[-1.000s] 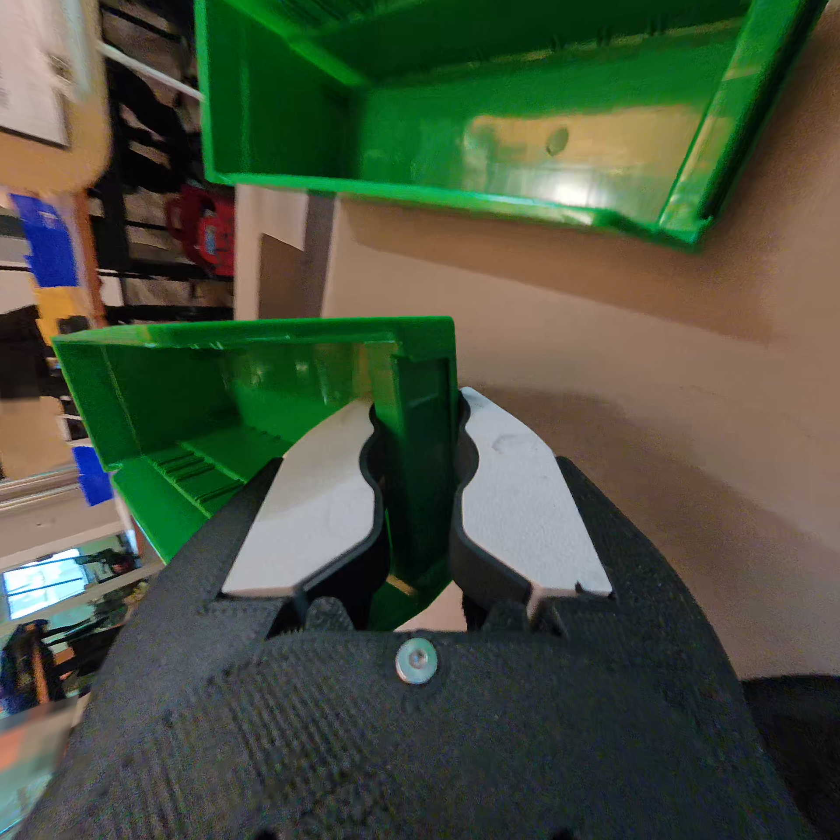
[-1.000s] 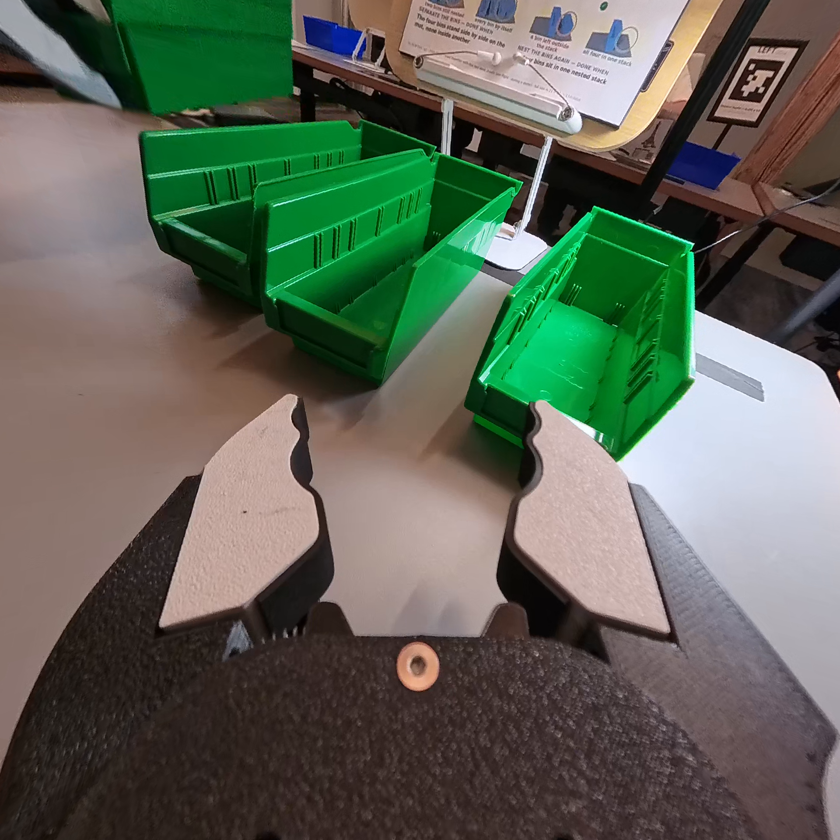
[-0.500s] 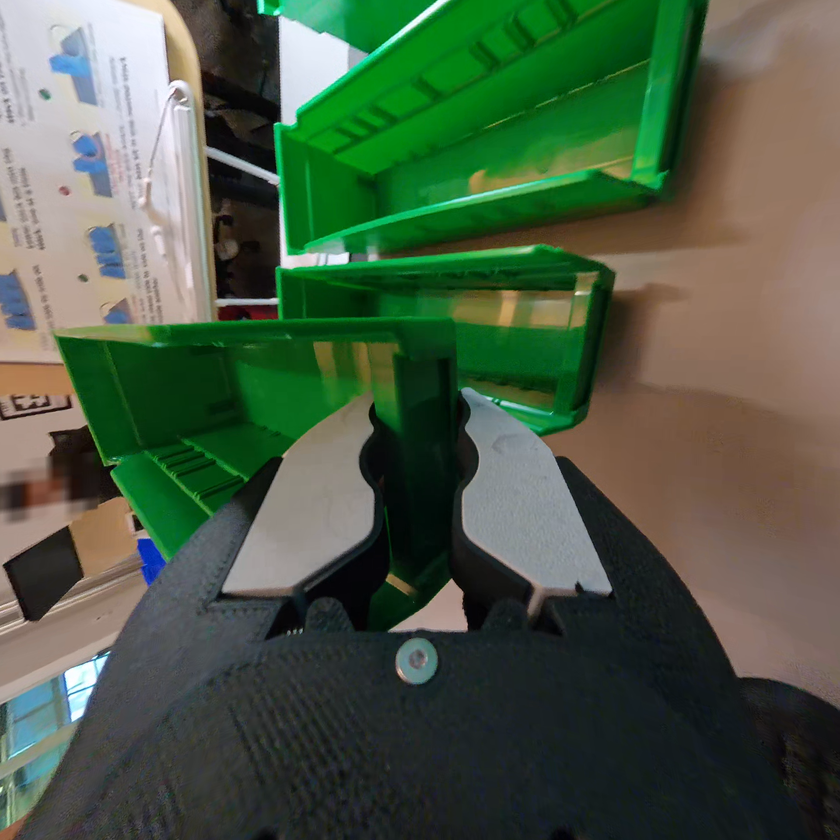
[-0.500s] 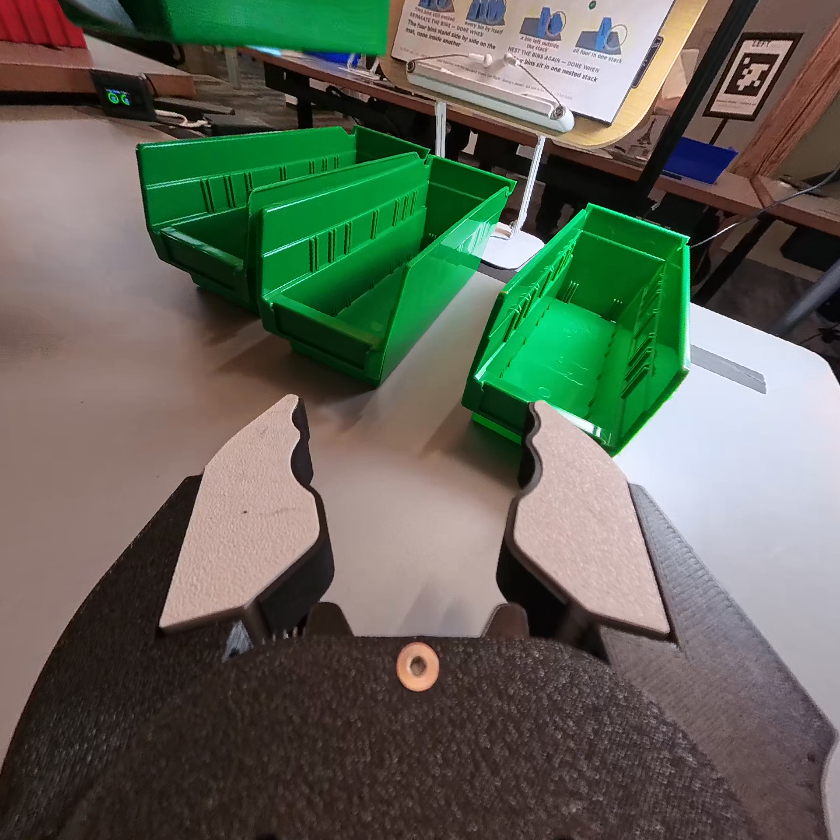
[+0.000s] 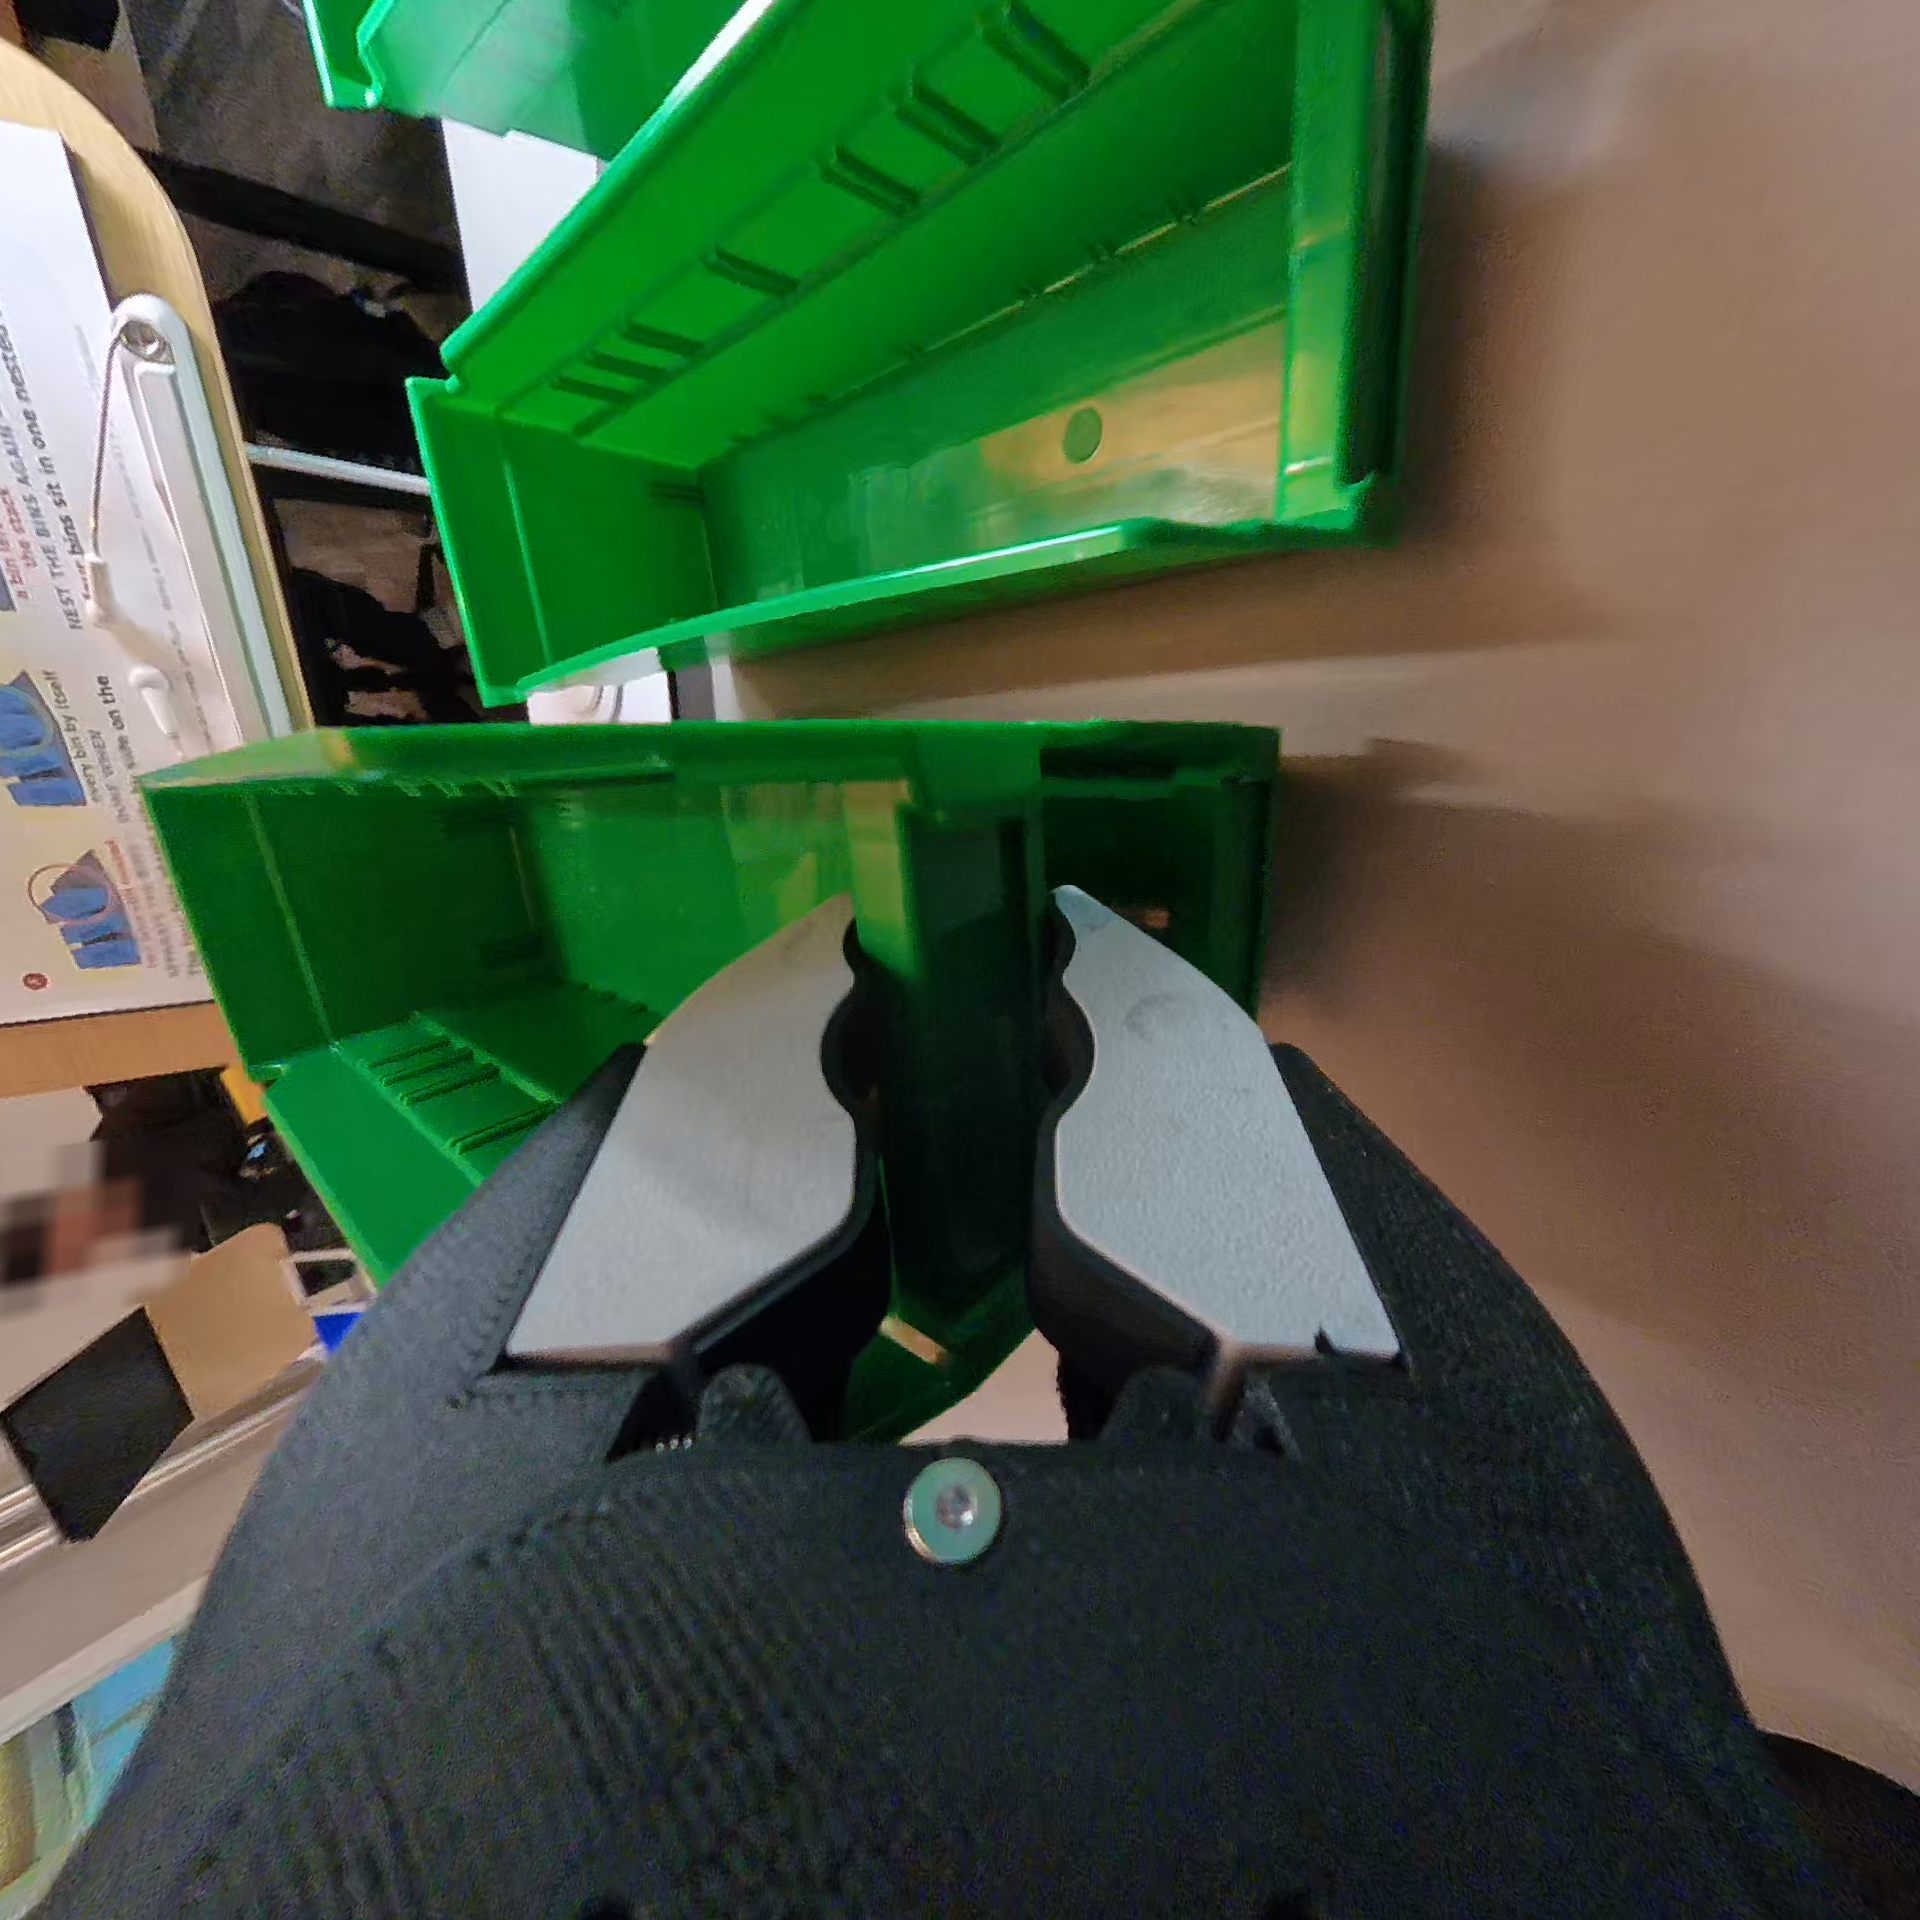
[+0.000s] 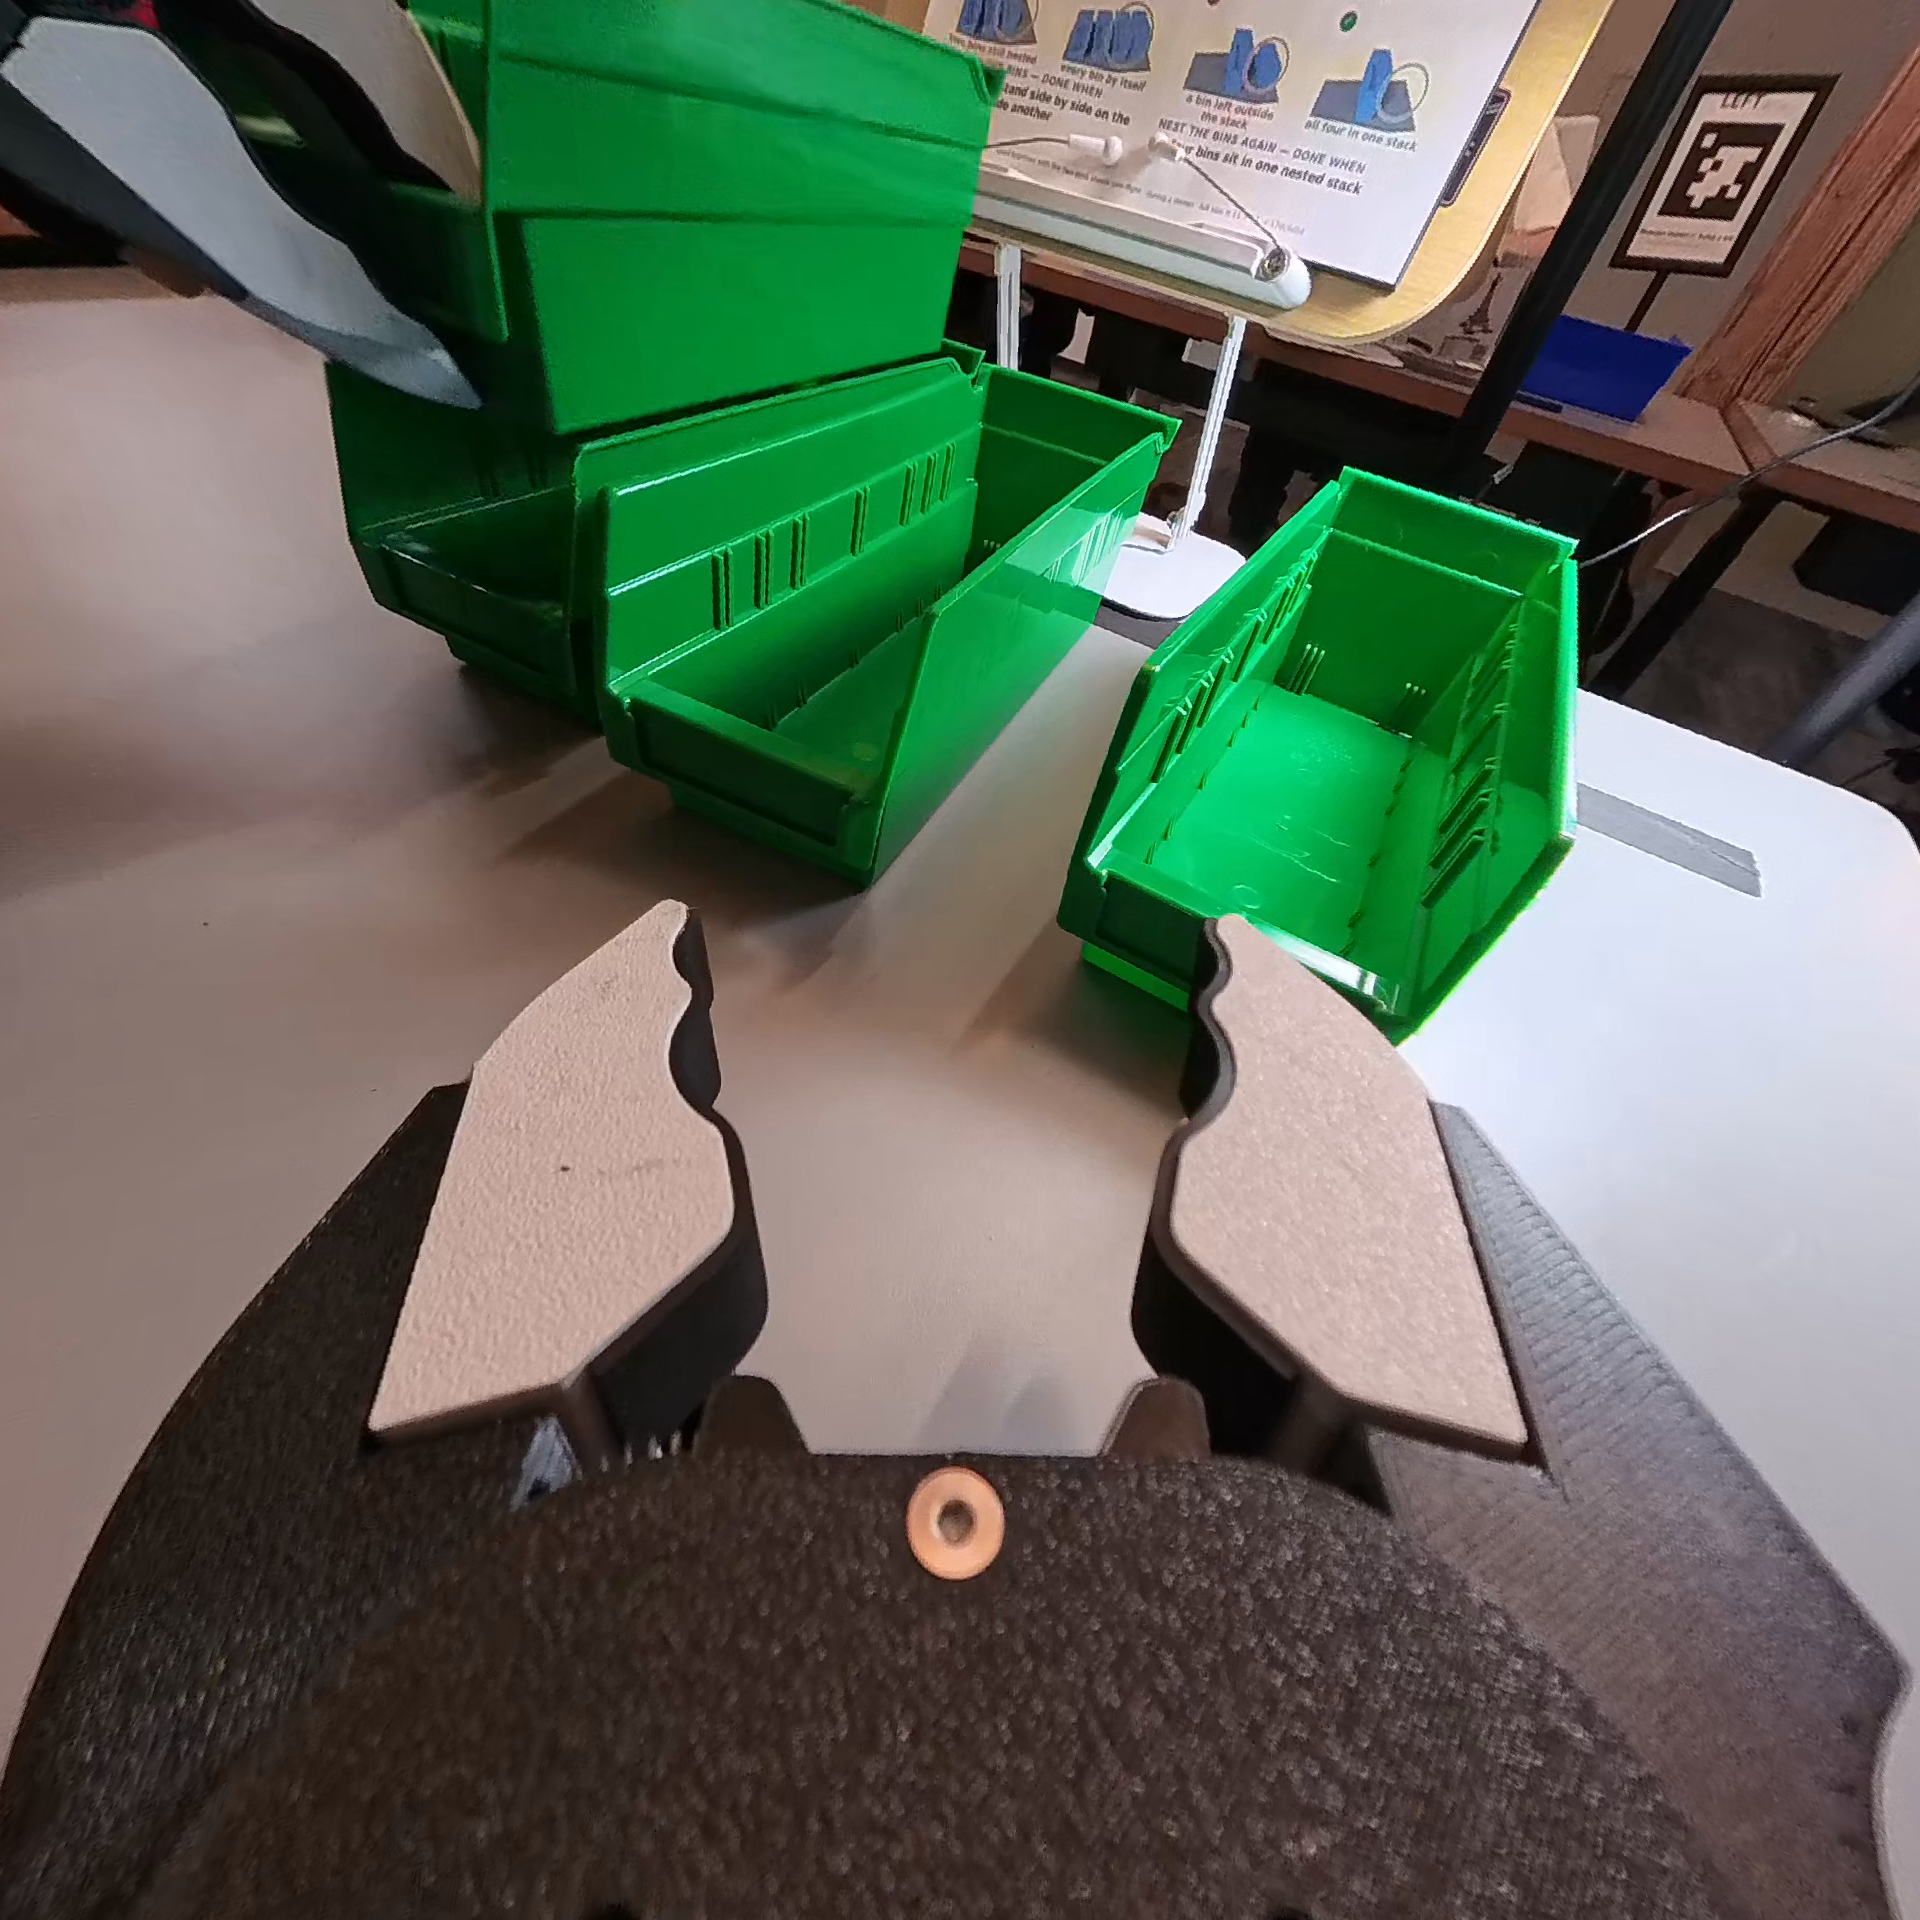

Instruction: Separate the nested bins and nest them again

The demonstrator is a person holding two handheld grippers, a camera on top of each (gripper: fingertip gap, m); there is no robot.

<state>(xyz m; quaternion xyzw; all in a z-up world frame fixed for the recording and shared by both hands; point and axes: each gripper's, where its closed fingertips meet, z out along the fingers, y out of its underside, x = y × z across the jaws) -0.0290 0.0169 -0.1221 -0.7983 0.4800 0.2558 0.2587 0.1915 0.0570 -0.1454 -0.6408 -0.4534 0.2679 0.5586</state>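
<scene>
Grey counter (image 6: 260, 883), sign board behind. Left gripper (image 5: 956, 1049) jaws pinch wall of carried bin (image 6: 727, 208); a second ago off at side, now low over leftmost bin (image 6: 457, 540). Nesting starting. Right gripper (image 6: 945, 1049) jaws spread, empty.

Both grippers: black textured printed bodies, grey scalloped jaws, single central screw.

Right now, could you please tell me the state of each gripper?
Left gripper: closed on the front wall of a green bin, held in the air.
Right gripper: open, holding nothing.
</scene>
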